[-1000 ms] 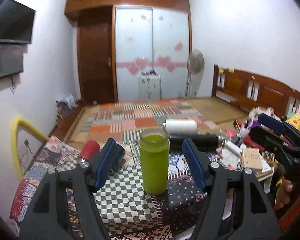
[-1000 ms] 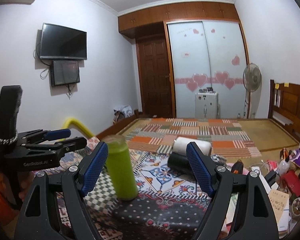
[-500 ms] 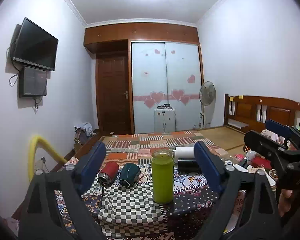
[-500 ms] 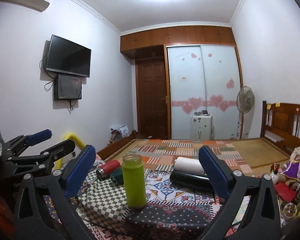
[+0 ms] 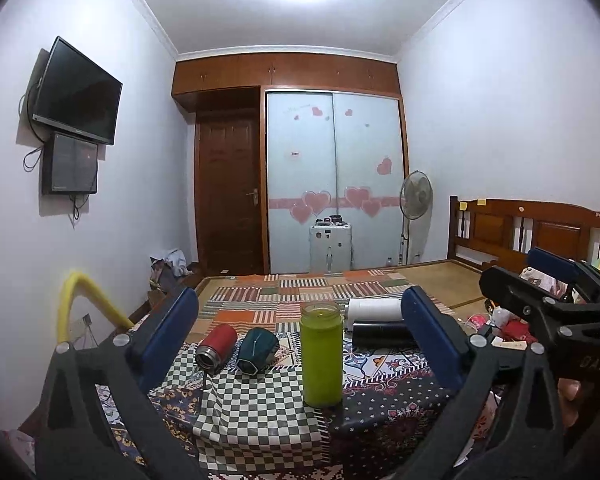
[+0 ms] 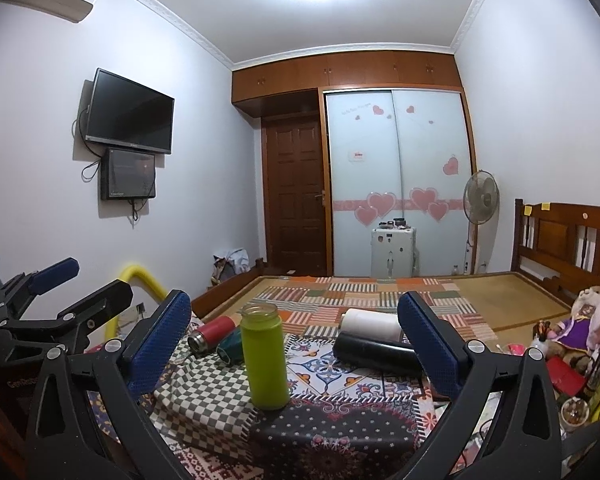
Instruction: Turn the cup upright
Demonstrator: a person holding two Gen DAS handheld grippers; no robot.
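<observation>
Green cup (image 5: pixel 321 354) stands upright at centre frame on the patchwork-covered tabletop (image 5: pixel 380 412); both the left hand-held gripper (image 5: pixel 300 336) and right hand-held gripper (image 6: pixel 294 340) gape empty. A careless sweep could topple it.

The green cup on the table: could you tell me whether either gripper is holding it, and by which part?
Nothing is held: the green cup stands free, both grippers open.
</observation>
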